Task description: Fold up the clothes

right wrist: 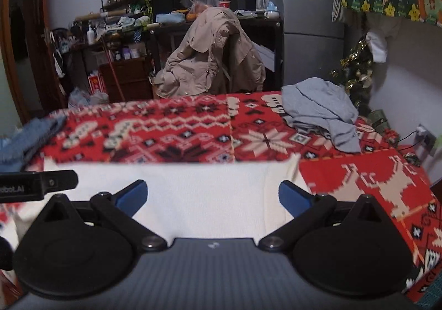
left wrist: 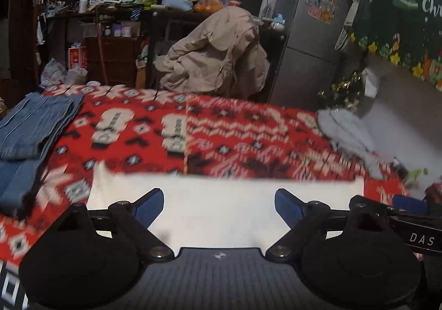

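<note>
Garment beneath both spread grippers

Dim indoor light; the flat white cloth glares, overexposed. Motion blur smears the red patterned blanket, and fisheye curvature darkens the corners.

Left tool fingers spread wide, right tool likewise, level, side by side
</note>
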Tool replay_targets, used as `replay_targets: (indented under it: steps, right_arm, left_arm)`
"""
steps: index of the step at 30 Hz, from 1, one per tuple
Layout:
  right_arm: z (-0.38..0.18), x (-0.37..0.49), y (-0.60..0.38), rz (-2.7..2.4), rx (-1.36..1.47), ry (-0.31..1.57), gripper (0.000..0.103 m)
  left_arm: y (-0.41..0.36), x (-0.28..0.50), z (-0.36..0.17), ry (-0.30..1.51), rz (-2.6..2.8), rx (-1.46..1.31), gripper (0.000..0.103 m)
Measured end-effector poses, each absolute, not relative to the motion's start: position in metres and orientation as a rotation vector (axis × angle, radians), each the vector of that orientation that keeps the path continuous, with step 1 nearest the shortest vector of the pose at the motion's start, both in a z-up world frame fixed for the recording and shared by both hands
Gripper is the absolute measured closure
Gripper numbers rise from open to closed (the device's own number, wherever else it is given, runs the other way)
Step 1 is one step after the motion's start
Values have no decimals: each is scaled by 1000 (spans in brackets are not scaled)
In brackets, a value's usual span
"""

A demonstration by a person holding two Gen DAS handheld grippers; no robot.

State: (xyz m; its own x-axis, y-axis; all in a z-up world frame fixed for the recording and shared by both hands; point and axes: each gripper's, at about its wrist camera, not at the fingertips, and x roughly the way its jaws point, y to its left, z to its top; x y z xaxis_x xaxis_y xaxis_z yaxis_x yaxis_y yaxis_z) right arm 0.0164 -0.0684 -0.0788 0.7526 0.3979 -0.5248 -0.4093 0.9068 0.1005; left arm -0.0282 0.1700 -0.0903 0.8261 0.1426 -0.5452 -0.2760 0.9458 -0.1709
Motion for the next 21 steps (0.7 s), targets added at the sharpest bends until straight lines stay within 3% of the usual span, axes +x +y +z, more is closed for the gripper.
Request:
replay_targets:
  steps: [7,12,21]
  right_arm:
    - [-65,63,-40,434,-19,545,1]
    - [-84,91,-17,413,-60,568,1]
    - [-123,108,-7,433,-87,679,1]
  left_arm:
    - [184,21,-87,550,210,-276,17]
    - [197,41,-119,646,213,-335,20]
    - [205,42,-138,680,229,-376,17]
